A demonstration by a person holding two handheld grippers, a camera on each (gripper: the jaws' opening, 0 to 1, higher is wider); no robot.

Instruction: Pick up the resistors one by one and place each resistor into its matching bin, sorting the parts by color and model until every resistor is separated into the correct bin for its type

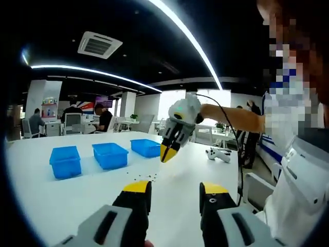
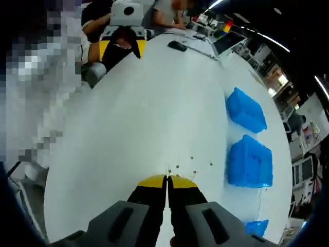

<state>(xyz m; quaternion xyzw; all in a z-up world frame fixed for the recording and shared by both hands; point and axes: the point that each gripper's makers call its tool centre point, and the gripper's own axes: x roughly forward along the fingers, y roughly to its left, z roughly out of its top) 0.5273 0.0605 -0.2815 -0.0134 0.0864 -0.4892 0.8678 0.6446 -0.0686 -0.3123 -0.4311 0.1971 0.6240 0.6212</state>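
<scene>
On the white table [image 1: 61, 200] sit three blue bins [image 1: 110, 155]; left gripper [image 1: 176, 191] jaws apart, right gripper [image 2: 167, 181] jaws together.

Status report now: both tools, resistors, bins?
Left tool open, low over table. Right tool shut, raised above resistors; hold unclear. Three blue bins beyond, path clear.

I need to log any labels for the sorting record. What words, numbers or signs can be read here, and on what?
None can be read.
Blue bins: no labels visible.
Resistors: too small to show any markings.
Wall posters in the left gripper view: too blurred to read.
</scene>
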